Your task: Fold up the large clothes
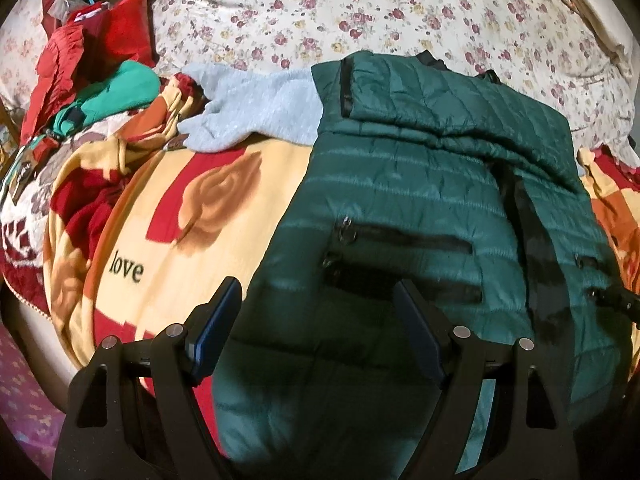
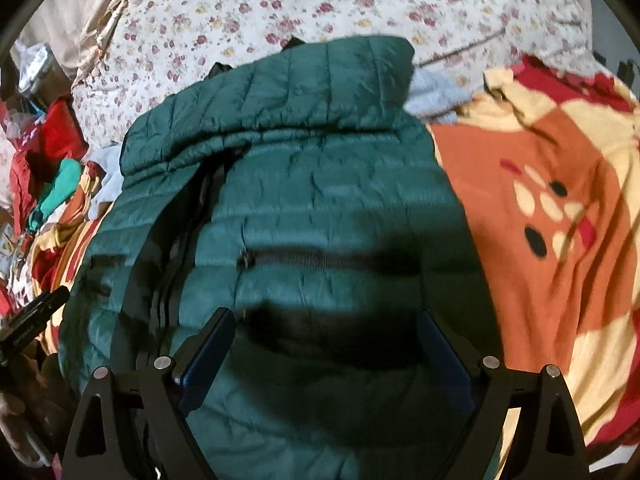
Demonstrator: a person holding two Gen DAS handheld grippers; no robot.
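A dark green quilted puffer jacket (image 1: pixel 420 184) lies on the bed, front up, with black zips and pocket zips. A sleeve is folded across its upper part. My left gripper (image 1: pixel 318 292) is open and empty, just above the jacket's lower left part. The jacket fills the middle of the right wrist view (image 2: pixel 312 184). My right gripper (image 2: pixel 326 322) is open and empty, over the jacket's lower right part. The left gripper's tip shows at the left edge of the right wrist view (image 2: pixel 38 312).
The jacket lies on a yellow, red and orange blanket (image 1: pixel 192 216) with "love" printed on it. A grey garment (image 1: pixel 256 108) lies behind it. Red and green clothes (image 1: pixel 100 72) are piled at far left. A floral bedcover (image 1: pixel 360 12) lies behind.
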